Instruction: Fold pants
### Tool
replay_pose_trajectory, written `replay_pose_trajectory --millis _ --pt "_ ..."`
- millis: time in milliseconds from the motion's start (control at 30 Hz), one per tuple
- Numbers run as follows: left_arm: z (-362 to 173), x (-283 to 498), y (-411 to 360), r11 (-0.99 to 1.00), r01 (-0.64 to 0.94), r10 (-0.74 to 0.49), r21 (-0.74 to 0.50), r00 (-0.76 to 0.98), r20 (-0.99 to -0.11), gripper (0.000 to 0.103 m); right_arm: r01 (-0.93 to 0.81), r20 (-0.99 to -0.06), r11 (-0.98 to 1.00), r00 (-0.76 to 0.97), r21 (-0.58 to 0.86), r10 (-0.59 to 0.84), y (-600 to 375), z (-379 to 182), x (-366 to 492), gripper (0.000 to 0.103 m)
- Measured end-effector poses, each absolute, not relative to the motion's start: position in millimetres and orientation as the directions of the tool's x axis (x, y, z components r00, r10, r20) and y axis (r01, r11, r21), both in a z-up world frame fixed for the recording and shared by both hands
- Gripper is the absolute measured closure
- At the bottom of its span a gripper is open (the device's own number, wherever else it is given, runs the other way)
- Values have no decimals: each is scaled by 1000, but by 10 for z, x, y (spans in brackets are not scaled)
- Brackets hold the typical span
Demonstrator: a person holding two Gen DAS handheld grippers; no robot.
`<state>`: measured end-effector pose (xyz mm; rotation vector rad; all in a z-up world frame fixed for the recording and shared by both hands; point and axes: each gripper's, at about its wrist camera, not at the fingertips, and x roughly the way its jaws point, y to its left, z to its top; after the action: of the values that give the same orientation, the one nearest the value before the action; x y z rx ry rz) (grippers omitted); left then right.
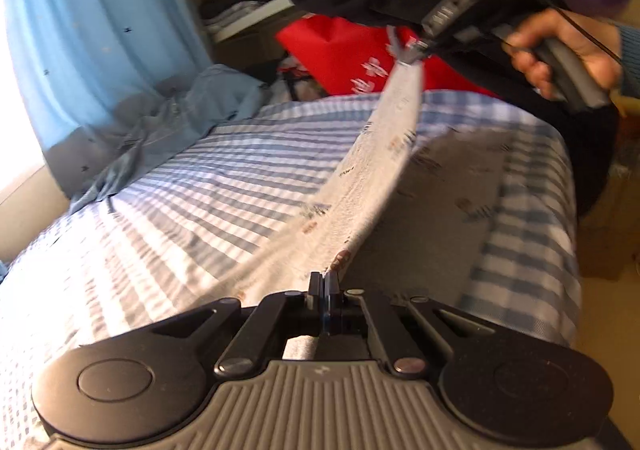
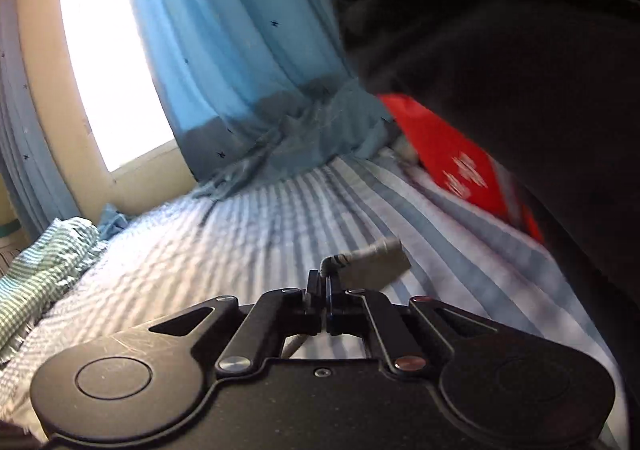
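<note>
Both grippers, left (image 1: 324, 282) and right (image 1: 414, 49), clench the pants (image 1: 360, 185), seemingly taut toward 1 o'clock over the bed (image 1: 200, 185); keep tension even while lowering.

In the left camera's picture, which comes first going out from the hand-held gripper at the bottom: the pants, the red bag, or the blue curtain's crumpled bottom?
From the left hand-held gripper:
1. Pants, clamped in it and stretched ahead.
2. Crumpled curtain hem, on the bed's far left edge.
3. Red bag, beyond the bed, centre-right.
Hem and bag look nearly level; that order is uncertain.
</note>
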<state>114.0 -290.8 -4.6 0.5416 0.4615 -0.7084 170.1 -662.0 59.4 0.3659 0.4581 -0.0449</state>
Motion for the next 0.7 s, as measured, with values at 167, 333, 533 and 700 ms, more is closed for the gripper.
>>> replay_pose_trajectory --millis 167,333,533,700 --pt "-254 1026 -2923 609 738 -474 291 633 -612 103 265 -558 873 830 409 10 -6772 -94 1065 103" --pt "-366 1027 -2947 615 736 -453 284 625 -636 103 303 -577 816 816 492 45 -6771 -410 827 94" --pt "-375 1022 -2956 625 727 -450 284 634 -629 103 334 -533 733 845 593 47 -6937 -407 825 68" --pt "-375 1041 -2958 635 723 -445 273 631 -635 103 398 -540 685 841 610 -8 -7071 -418 992 97"
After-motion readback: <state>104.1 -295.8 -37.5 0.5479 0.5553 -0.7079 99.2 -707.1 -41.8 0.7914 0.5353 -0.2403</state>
